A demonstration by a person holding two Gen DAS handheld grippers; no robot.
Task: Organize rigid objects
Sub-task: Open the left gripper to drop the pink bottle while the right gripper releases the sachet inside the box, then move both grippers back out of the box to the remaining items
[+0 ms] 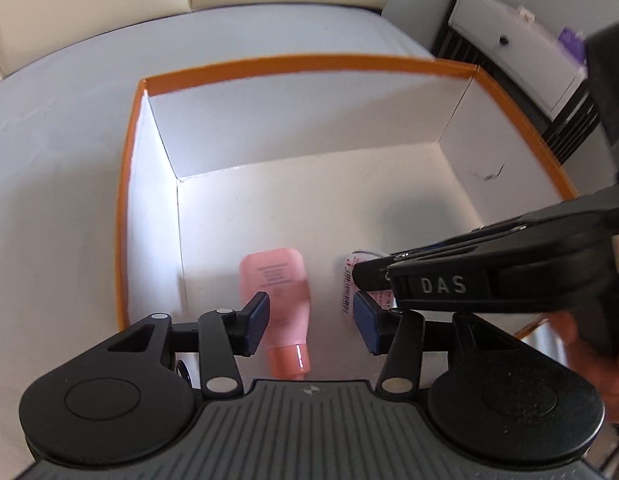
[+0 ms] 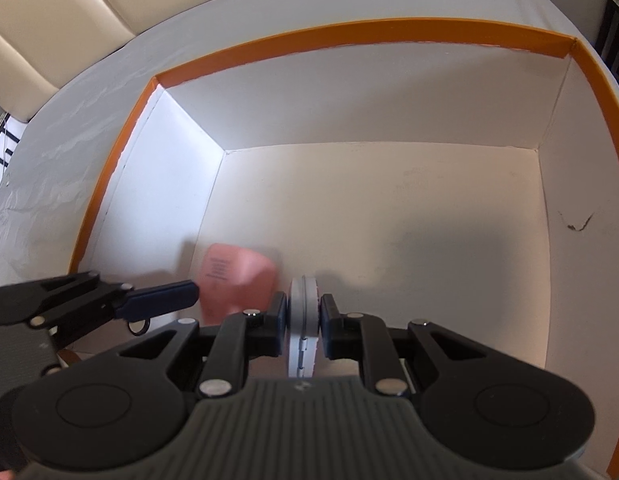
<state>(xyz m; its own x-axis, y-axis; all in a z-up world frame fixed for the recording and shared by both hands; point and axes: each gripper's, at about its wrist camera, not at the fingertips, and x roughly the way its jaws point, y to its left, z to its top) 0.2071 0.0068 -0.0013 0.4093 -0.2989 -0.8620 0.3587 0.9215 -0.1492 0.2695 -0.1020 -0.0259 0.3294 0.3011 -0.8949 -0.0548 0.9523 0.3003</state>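
A pink tube [image 1: 277, 280] with an orange-pink cap lies blurred on the floor of a white box with an orange rim [image 1: 309, 62], near its left wall. My left gripper [image 1: 311, 320] hangs over it, open; the right pad stands clear of the tube. From the right my right gripper [image 1: 361, 276] reaches into the box. In the right wrist view it [image 2: 304, 316] is shut on a flat white hinged case [image 2: 304, 300], held on edge just above the box floor [image 2: 389, 220]. The pink tube [image 2: 237, 280] is just left of the case, beside a left finger [image 2: 161, 298].
The box [image 2: 349, 34] sits on a white sheet [image 1: 69, 120]. Cream cushions [image 2: 49, 20] stand behind it. A white drawer unit [image 1: 509, 52] and dark slats are at the far right. Most of the box floor is bare; its right wall has a dark scuff [image 2: 575, 224].
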